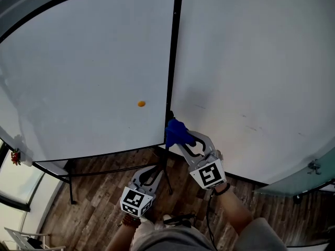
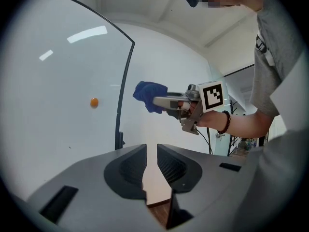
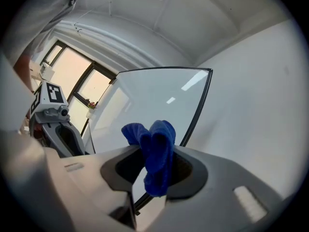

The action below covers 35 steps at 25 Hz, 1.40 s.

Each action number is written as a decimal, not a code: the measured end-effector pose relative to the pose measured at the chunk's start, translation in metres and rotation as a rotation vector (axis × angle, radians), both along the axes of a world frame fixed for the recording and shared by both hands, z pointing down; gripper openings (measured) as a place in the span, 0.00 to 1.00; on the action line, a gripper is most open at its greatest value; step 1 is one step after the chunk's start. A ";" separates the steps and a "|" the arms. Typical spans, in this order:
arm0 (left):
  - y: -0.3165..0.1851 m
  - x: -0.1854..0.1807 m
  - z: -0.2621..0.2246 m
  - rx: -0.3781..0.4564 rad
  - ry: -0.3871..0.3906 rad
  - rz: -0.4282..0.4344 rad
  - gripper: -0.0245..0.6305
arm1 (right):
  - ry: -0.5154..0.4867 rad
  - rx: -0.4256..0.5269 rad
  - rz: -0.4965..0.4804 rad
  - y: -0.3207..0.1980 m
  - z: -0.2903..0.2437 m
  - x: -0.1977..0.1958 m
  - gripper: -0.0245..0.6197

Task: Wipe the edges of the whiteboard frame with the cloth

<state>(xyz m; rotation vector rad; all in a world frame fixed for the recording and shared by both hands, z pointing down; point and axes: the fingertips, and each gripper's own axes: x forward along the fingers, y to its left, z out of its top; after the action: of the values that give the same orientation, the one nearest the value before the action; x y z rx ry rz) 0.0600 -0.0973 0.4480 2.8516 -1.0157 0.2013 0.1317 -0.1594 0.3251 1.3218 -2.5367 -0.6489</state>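
Note:
The whiteboard [image 1: 84, 72] has a thin black frame [image 1: 172, 61]. A blue cloth [image 1: 175, 131] is pressed against the frame's lower right corner, and my right gripper [image 1: 180, 136] is shut on it. In the right gripper view the cloth [image 3: 155, 158] bulges up between the jaws, with the frame's edge [image 3: 195, 110] just behind. My left gripper [image 1: 156, 169] hangs below the board's bottom edge, off the board. Its jaws [image 2: 151, 146] stand almost together with a thin slit and nothing between them. The left gripper view shows the cloth [image 2: 149, 95] beside the frame [image 2: 124, 95].
An orange dot magnet [image 1: 141, 103] sticks to the board near the right edge. The board's black stand legs [image 1: 70, 184] rest on a wooden floor [image 1: 99, 192]. A white wall [image 1: 251, 61] lies right of the frame, windows [image 1: 15, 182] stand at the left, and a glass panel [image 1: 309, 179] is at the lower right.

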 end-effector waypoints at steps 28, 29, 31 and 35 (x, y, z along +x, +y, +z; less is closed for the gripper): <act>-0.027 -0.027 -0.016 -0.015 0.009 0.226 0.15 | -0.100 0.347 0.185 -0.113 -0.339 0.010 0.25; -0.027 -0.026 -0.016 -0.016 0.010 0.232 0.14 | -0.104 0.351 0.189 -0.116 -0.349 0.011 0.25; -0.028 -0.027 -0.017 -0.014 0.012 0.239 0.14 | -0.116 0.362 0.198 -0.123 -0.367 0.012 0.25; -0.031 -0.034 -0.016 -0.015 0.014 0.235 0.14 | -0.133 0.364 0.238 -0.137 -0.391 0.012 0.25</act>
<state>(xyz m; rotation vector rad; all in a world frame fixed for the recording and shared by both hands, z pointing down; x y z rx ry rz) 0.0257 -0.1288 0.4322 2.9490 -0.6720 0.2067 0.1440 -0.2959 -0.0663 1.8068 -2.3792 -1.0364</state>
